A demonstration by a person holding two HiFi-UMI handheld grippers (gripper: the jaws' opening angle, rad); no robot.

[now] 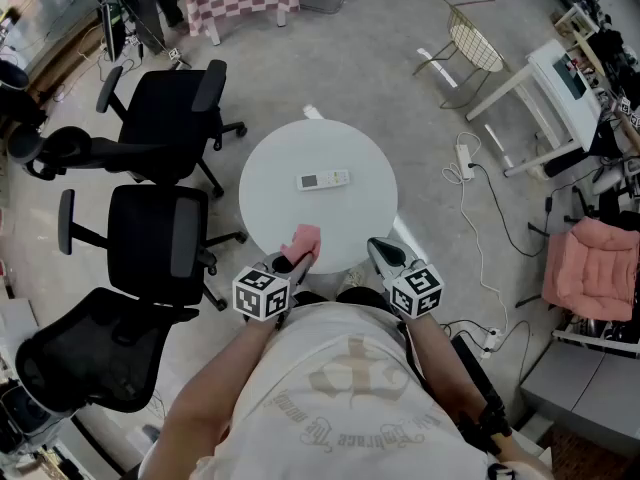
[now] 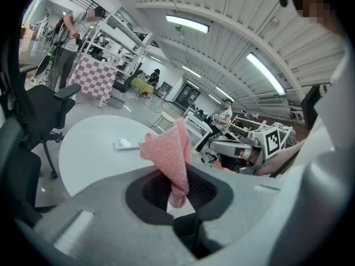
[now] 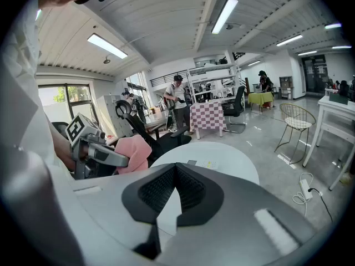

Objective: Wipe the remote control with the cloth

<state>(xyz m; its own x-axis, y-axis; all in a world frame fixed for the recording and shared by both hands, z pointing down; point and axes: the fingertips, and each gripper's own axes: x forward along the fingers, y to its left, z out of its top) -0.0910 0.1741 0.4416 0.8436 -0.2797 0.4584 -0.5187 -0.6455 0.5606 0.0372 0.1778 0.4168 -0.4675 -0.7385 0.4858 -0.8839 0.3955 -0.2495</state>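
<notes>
Left gripper (image 1: 298, 264) is clamping the pink cloth (image 1: 305, 238) while right gripper (image 1: 376, 248), clenched empty, is hovering; remote control (image 1: 323, 180) is lying apart, apparently not yet wiped.

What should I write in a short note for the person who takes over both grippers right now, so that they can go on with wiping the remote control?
Left gripper: shut on the pink cloth, which it holds over the near edge of the table.
Right gripper: shut and empty, beside the left one at the near edge.
Remote control: lies flat near the middle of the round white table, apart from both grippers.
Done: the cloth is in the grip.
Left: bring the cloth forward to the remote control and wipe it; the right gripper could probably steady it.
</notes>
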